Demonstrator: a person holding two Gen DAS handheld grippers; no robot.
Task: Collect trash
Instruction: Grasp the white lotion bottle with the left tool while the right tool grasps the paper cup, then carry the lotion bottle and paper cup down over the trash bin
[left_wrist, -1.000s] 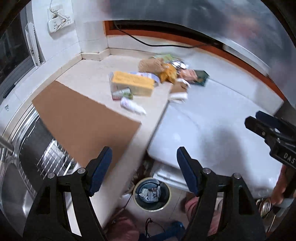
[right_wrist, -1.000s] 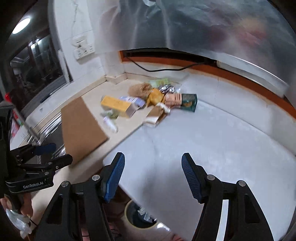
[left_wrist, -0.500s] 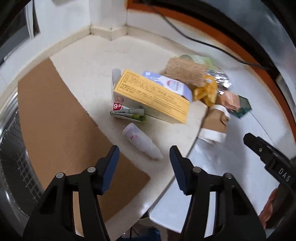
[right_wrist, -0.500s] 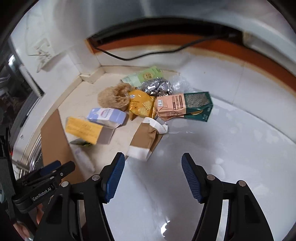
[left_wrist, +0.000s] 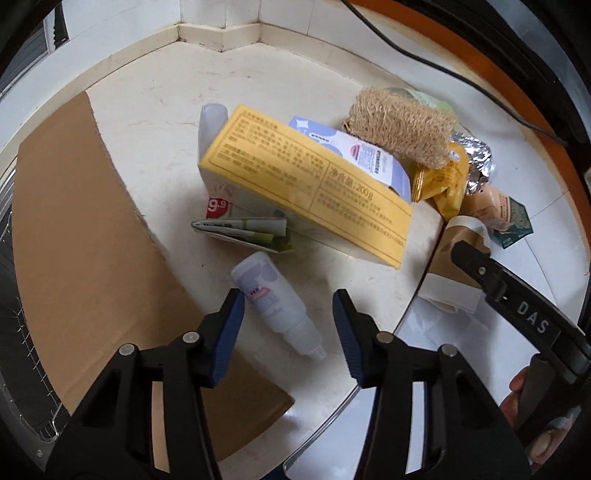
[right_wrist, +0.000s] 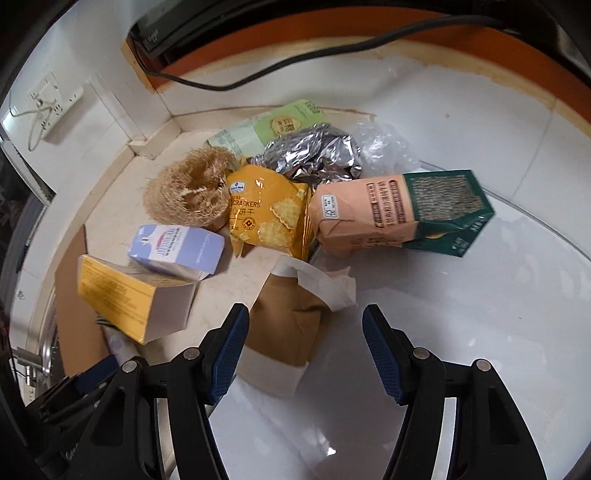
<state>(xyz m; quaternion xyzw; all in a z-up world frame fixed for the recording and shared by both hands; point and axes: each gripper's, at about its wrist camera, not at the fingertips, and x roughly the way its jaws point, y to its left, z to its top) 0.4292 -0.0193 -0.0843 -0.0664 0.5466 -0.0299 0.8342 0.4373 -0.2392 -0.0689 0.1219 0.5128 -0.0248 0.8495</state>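
Biggest risk: trash pile (right_wrist: 280, 206) loose, pieces lean on each other on counter corner; careless pull may drag neighbours off edge.
Yellow box (left_wrist: 306, 184) sits close behind small bottle (left_wrist: 275, 299); round bottle may roll when pinched.
Brown paper bag (right_wrist: 291, 325) soft, may crumple and slip.
Left gripper (left_wrist: 288, 317) wide apart, empty, low over bottle.
Right gripper (right_wrist: 304, 347) wide apart, empty, over bag.

A cream stone counter (left_wrist: 155, 110) meets white tiled walls (right_wrist: 107, 107) in a corner; a wall socket (right_wrist: 51, 107) hangs left, a black cable (right_wrist: 295, 62) trails along the orange ledge (right_wrist: 406, 40).
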